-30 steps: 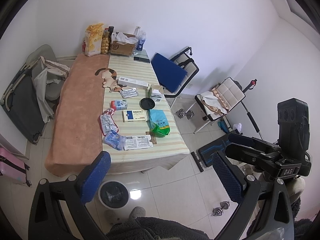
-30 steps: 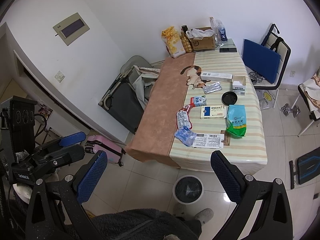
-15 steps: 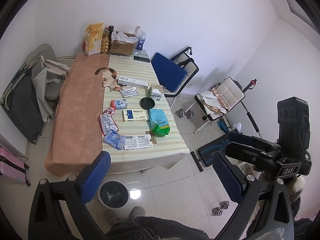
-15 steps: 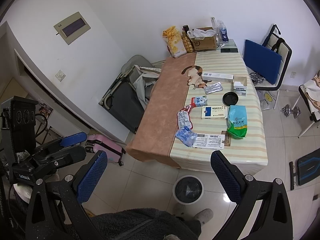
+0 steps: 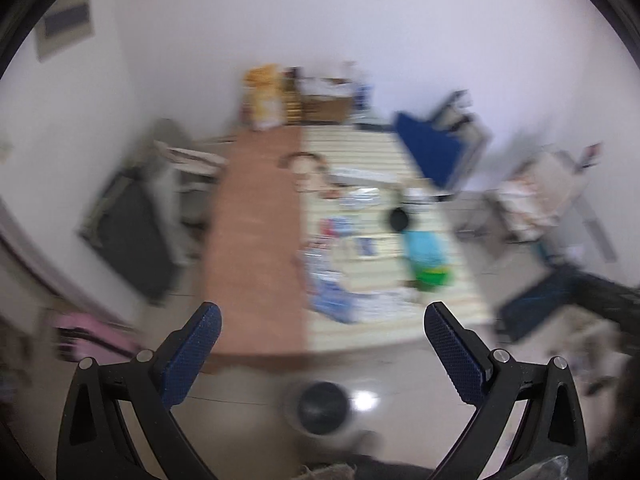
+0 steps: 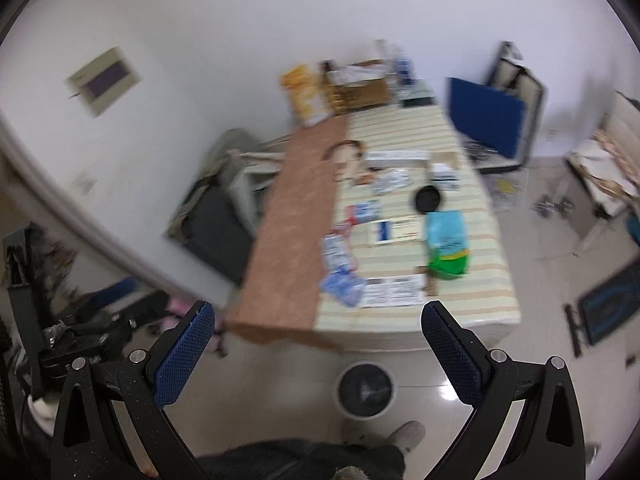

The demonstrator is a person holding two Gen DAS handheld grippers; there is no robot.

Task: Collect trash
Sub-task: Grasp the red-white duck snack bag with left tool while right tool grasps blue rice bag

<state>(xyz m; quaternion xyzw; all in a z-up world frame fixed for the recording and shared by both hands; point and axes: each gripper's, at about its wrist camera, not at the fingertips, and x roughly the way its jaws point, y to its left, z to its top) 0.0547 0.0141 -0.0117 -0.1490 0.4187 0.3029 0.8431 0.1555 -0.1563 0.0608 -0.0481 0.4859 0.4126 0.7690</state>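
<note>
Both views are motion-blurred. A long table (image 6: 476, 300) with a brown and striped cloth carries scattered trash: a blue-green bag (image 6: 446, 244) (image 5: 427, 256), a white box (image 6: 394, 230), blue wrappers (image 6: 344, 284) (image 5: 330, 300), a paper slip (image 6: 394, 290) and a black lid (image 6: 428, 199). A round bin with a dark liner (image 6: 366, 388) (image 5: 322, 406) stands on the floor before the table. My left gripper (image 5: 322, 354) and right gripper (image 6: 318, 350) are both open and empty, well short of the table.
A blue chair (image 6: 486, 118) stands right of the table. A cardboard box (image 6: 360, 88) and a yellow bag (image 6: 304, 94) sit at the far end. A grey folded cot (image 6: 216, 220) leans at the left. A dark mat (image 6: 608, 306) lies on the floor at right.
Both grippers have swung toward the table, blurring the views. The left view has turned left, so the table now sits centred. Both stay open and empty.
</note>
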